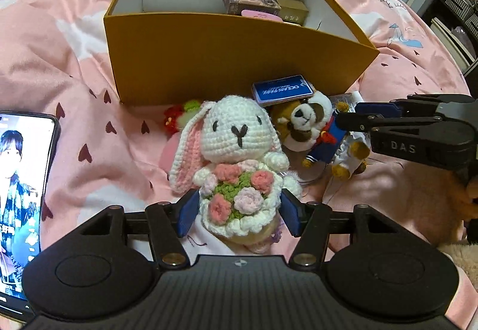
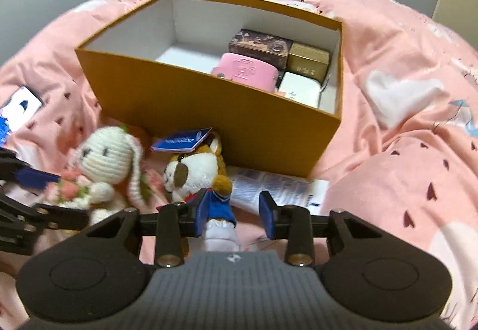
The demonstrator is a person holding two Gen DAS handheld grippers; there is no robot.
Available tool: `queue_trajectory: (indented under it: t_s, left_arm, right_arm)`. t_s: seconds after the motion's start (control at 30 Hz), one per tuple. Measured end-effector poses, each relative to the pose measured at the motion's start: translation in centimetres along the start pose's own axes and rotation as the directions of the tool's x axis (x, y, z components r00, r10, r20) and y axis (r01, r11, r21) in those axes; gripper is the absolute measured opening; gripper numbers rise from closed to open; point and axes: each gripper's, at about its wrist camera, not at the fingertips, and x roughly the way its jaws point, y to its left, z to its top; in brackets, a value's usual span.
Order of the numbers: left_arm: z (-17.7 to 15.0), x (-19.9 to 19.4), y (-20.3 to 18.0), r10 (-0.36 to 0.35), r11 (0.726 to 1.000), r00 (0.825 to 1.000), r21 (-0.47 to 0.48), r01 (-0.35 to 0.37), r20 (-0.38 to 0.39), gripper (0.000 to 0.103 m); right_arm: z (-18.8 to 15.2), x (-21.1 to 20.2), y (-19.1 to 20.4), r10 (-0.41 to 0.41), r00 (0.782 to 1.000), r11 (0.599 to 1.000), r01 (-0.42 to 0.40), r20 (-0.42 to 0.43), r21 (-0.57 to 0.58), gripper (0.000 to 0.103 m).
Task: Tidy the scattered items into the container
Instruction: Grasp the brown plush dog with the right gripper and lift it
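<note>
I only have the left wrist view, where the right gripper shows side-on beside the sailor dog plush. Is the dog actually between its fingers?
Observer: Only partly. In the right wrist view the sailor dog has its blue jacket against one pad of the right gripper, and the other pad stands clear of it.
Operator: Is there room in the box? Its front wall blocks me.
Observer: Yes. The left half of the box shows bare white floor, and the small cases are packed at its right end.
</note>
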Motion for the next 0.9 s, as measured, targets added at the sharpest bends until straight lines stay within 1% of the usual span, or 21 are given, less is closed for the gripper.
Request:
queue_trajectory:
  t_s: [0.07,0.13,0.2,0.23,0.3,0.33,0.43,0.5,0.53,0.63,0.77,0.8,0.83,0.87,0.9]
  left_arm:
    - [0.0,0.3,-0.1,-0.008,1.000,1.000,-0.002,0.008,0.001,0.067]
    - [0.2,0.7,-0.4,-0.013,1.000,1.000,0.010,0.013,-0.001,0.068]
    - [0.3,1.2,-0.8,-0.011,1.000,1.000,0.024,0.011,-0.004,0.069]
    - [0.3,1.3,-1.0,-0.007,0.999,1.000,0.035,0.007,-0.003,0.069]
    - [0.3,1.5,-1.3,0.001,0.999,1.000,0.049,-0.001,-0.003,0.069]
    - [0.3,1.5,-1.3,0.001,0.999,1.000,0.049,-0.001,-0.004,0.070]
    - [0.3,1.6,-1.1,0.000,0.999,1.000,0.035,0.000,-0.011,0.070]
    - [0.2,1.4,-1.4,0.016,0.999,1.000,0.044,-0.015,-0.012,0.070]
    - [0.2,1.4,-1.6,0.025,0.998,1.000,0.052,-0.024,-0.012,0.070]
    - [0.1,1.3,-1.9,0.045,0.996,0.999,0.074,-0.044,-0.011,0.070]
    - [0.1,1.3,-1.7,0.041,0.997,0.999,0.065,-0.039,-0.019,0.071]
    - [0.2,1.3,-1.7,0.038,0.997,0.999,0.062,-0.036,-0.022,0.071]
    - [0.2,1.4,-1.6,0.036,0.998,0.999,0.061,-0.034,-0.027,0.071]
    - [0.2,1.4,-1.6,0.035,0.998,0.999,0.060,-0.033,-0.033,0.071]
    - [0.2,1.5,-1.5,0.034,0.998,0.999,0.060,-0.032,-0.041,0.071]
  right_arm:
    - [-0.1,0.7,-0.6,0.004,1.000,1.000,-0.004,-0.021,0.021,0.035]
    - [-0.2,1.4,-1.2,0.028,0.998,0.997,-0.024,-0.051,0.067,0.031]
    - [-0.4,2.2,-2.0,0.097,0.992,0.987,-0.085,-0.083,0.139,0.028]
    - [-0.4,2.6,-2.5,0.153,0.984,0.972,-0.132,-0.094,0.196,0.022]
    - [-0.6,3.4,-2.6,0.234,0.966,0.944,-0.199,-0.109,0.264,0.020]
    - [-0.6,3.7,-2.4,0.244,0.963,0.942,-0.207,-0.113,0.264,0.020]
    - [-0.5,3.7,-1.9,0.217,0.970,0.956,-0.189,-0.109,0.224,0.020]
    - [-0.4,3.2,-1.7,0.191,0.976,0.966,-0.169,-0.100,0.195,0.022]
    - [-0.3,2.8,-1.4,0.171,0.981,0.974,-0.153,-0.093,0.170,0.026]
    - [-0.4,1.4,-0.4,0.113,0.991,0.991,-0.108,-0.066,0.076,0.026]
    - [-0.5,-0.6,0.9,0.088,0.996,0.995,-0.088,-0.002,-0.044,0.028]
    - [-0.7,-1.2,1.4,0.085,0.996,0.993,-0.084,0.015,-0.078,0.030]
    - [-0.8,-1.7,2.0,0.080,0.996,0.990,-0.076,0.031,-0.119,0.038]
    - [-0.9,-2.0,2.6,0.076,0.996,0.985,-0.068,0.046,-0.158,0.042]
    - [-1.0,-2.1,3.3,0.073,0.996,0.979,-0.060,0.059,-0.197,0.052]
